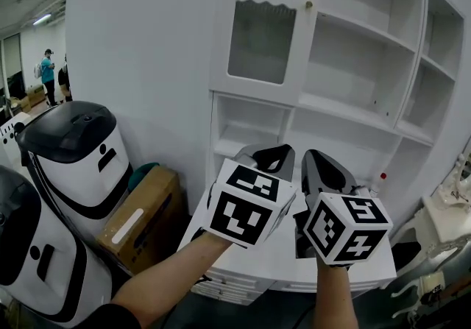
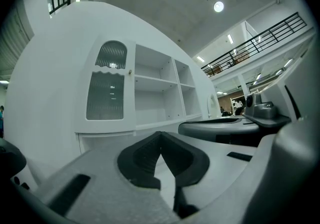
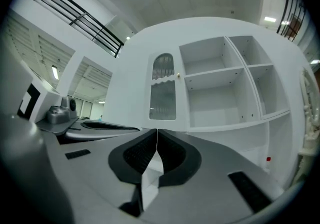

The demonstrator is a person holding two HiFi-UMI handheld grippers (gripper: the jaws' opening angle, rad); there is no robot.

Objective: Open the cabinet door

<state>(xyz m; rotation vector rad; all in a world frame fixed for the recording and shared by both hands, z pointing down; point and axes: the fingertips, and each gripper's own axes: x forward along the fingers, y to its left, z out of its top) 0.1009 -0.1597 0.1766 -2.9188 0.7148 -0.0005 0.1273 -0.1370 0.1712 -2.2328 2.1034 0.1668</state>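
- The door [image 1: 268, 26] is shut. It sits at the upper left of the cabinet [image 1: 147, 62], with its knob [image 1: 309, 5] on the door's right edge, beside the open shelves [image 1: 360, 62].
- Step in hand, as I judge it: the approach, since nothing touches the door.
- Next, one pair of tongs must rise to the knob, part, clamp on it and pull outward.
- The left tongs [image 1: 274, 152] and right tongs [image 1: 318, 165] are both closed together and empty. They are side by side well below the door, pointing about level at the cabinet, above the counter [image 1: 283, 257].

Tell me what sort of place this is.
Probably a big test or storage hall, not a home: a white cabinet stands beside black-and-white machines and a cardboard box, with a railed gallery overhead.
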